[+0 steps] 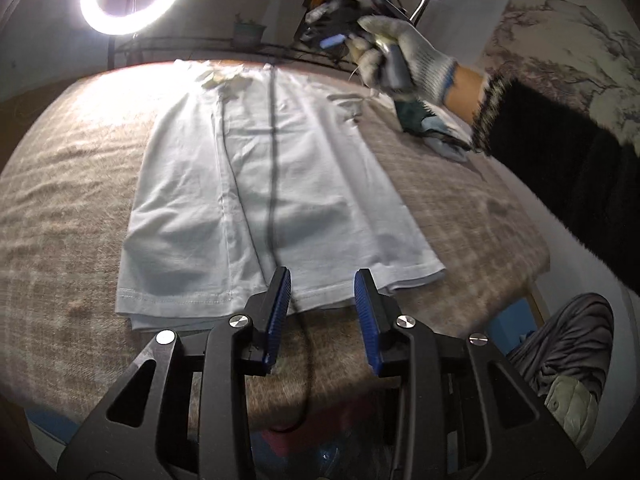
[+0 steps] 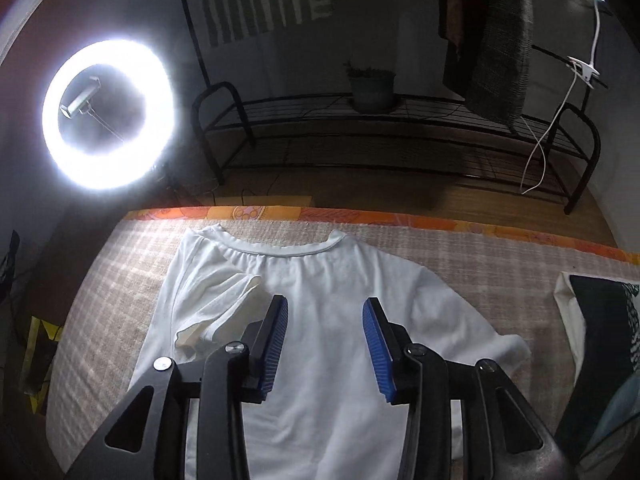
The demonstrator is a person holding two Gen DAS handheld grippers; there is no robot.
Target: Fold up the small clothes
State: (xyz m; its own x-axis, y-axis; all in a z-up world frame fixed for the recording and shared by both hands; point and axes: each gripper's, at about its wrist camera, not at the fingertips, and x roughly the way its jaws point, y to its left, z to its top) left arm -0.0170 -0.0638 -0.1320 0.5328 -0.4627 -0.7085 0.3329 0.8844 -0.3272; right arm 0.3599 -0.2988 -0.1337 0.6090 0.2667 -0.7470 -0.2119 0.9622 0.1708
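White shirt (image 1: 260,184) flat on mat (image 1: 60,208); left claw (image 1: 322,312) agape at hem, right claw (image 2: 326,340) agape over chest.

We were in a home room: a ring light (image 2: 108,114), a metal shoe rack (image 2: 396,136) with a potted plant (image 2: 372,84), hanging clothes (image 2: 500,40).

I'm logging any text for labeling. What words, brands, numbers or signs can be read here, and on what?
None can be read.
White T-shirt: plain, no print or tag showing.
Orange patterned border: shapes only, no letters.
Dark patterned fabric: white marks too blurred to read as text.
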